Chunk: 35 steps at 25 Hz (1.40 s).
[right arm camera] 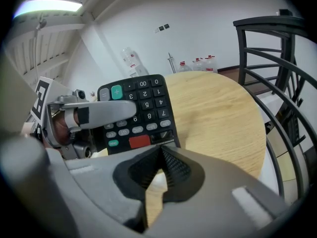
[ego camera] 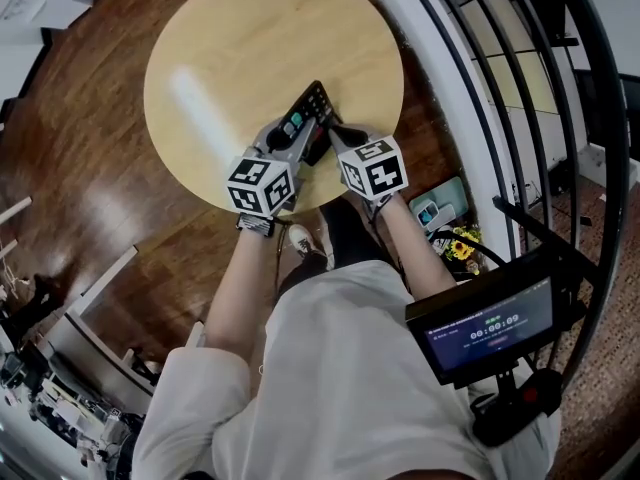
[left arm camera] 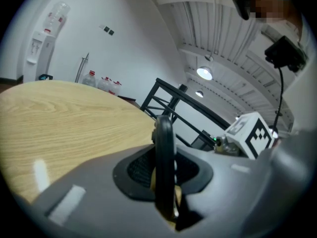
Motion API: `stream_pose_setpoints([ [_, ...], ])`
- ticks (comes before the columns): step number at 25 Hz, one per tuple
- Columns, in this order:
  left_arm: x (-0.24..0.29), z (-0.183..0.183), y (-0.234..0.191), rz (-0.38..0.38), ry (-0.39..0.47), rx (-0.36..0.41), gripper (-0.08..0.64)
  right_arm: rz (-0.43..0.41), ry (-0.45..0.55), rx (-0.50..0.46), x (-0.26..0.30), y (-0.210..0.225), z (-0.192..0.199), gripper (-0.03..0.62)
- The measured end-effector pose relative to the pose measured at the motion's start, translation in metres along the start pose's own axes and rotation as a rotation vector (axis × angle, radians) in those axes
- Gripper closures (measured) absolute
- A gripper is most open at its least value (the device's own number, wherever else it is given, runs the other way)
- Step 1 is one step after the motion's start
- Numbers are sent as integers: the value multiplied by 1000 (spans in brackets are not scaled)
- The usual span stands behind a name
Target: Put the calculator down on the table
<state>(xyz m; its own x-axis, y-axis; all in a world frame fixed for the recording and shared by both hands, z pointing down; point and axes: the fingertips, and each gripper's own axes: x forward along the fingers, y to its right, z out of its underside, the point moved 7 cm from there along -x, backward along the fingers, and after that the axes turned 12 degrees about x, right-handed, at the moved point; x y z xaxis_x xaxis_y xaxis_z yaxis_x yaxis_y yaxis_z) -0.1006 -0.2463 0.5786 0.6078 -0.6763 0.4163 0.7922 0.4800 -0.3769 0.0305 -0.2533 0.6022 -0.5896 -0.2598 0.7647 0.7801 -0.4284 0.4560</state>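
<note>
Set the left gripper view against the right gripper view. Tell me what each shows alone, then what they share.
Left gripper view only: the calculator edge-on, clamped in the left gripper, plus the marker cube of the right gripper. Right gripper view only: the calculator's keys, including a red key, one left finger lying across them, and the right jaws together on nothing. Both: the round wooden table, black railing, water dispenser and bottles by the wall.

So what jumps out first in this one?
The black calculator, clamped in the left gripper over the near side of the round wooden table. Next, the right gripper shut beside it, and the black railing at the right.
</note>
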Motion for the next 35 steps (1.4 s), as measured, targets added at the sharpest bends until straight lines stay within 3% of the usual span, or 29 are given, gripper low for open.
stream_pose_setpoints([
  [6,-6,8,-5,-14,15,-55,474,21,14,-38,3,-4,4,590],
  [14,-8,20,-12,-53,-33,-83,437,31,21,-46,0,-4,9,589],
  [27,-6,20,-8,-131,-81,24,353,25,35,-45,-5,-2,12,589],
  [35,-6,20,-13,-183,-97,36,276,27,44,-37,-7,-1,12,590],
])
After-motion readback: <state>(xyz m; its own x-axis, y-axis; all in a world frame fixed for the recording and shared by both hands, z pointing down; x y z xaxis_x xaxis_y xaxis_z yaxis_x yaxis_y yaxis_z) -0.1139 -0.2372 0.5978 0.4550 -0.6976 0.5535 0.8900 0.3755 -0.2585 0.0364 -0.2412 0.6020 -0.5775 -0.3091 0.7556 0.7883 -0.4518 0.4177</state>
